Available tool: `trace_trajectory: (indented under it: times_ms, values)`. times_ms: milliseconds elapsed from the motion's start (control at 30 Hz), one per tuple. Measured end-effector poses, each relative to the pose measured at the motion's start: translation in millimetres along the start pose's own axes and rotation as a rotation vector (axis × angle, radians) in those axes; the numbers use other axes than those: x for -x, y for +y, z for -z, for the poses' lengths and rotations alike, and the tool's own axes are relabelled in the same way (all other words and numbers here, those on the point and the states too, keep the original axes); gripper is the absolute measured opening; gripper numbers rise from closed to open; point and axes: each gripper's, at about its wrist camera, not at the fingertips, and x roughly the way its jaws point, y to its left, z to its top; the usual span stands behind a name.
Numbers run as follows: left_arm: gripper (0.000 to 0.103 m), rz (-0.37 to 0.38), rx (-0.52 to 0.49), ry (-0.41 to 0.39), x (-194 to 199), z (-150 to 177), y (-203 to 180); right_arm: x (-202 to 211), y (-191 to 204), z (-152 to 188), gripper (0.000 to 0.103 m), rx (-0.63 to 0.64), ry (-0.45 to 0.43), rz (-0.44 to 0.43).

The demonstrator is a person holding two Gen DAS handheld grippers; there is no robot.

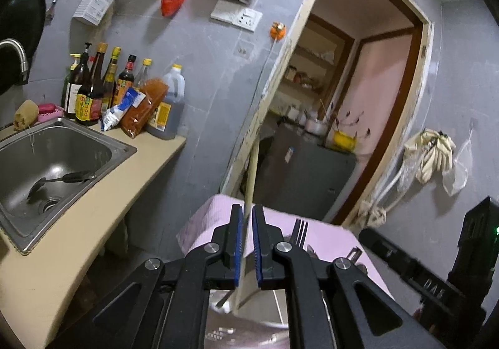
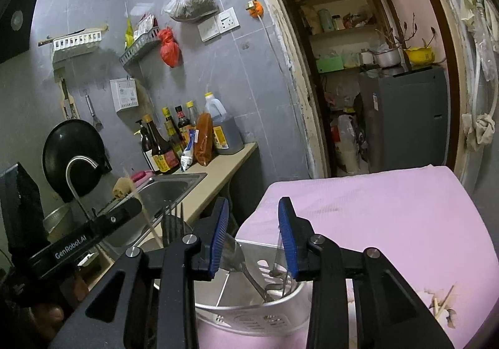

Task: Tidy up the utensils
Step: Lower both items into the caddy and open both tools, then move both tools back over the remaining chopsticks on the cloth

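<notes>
The left tool (image 1: 247, 243) is pinching a chopstick (image 1: 252, 174); I'm keeping it upright over the caddy (image 2: 249, 308). The right tool (image 2: 253, 235) is hanging spread, idle.

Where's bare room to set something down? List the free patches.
The pink cloth lies bare beyond the utensil holder, out to its far edge. The countertop is bare right of the sink. The bottles crowd the wall end.

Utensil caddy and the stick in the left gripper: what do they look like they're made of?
The utensil caddy looks like brushed stainless steel or aluminium: dull grey sheen, punched slots, thin divider walls. The stick clamped in the left gripper looks like pale wood or bamboo, matte and cream-coloured, probably a chopstick. The spoon inside the caddy looks like polished metal.
</notes>
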Motion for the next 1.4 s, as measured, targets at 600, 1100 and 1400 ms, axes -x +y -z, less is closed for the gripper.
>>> trace_trajectory:
  times_ms: [600, 1100, 1400]
  values:
    - [0.096, -0.033, -0.095, -0.002, 37.9, -25.0, -52.3, 94.0, -23.2, -44.5, 0.089, 0.06, -0.089, 0.098]
    - [0.101, -0.08, -0.264, -0.092, 60.2, 6.2, -152.7, 178.0, -85.6, -55.8, 0.1, 0.154, -0.155, 0.281]
    - [0.101, -0.043, -0.295, -0.027, 46.4, 45.6, -194.4, 204.6, -134.3, -40.6, 0.1, 0.132, -0.113, 0.35]
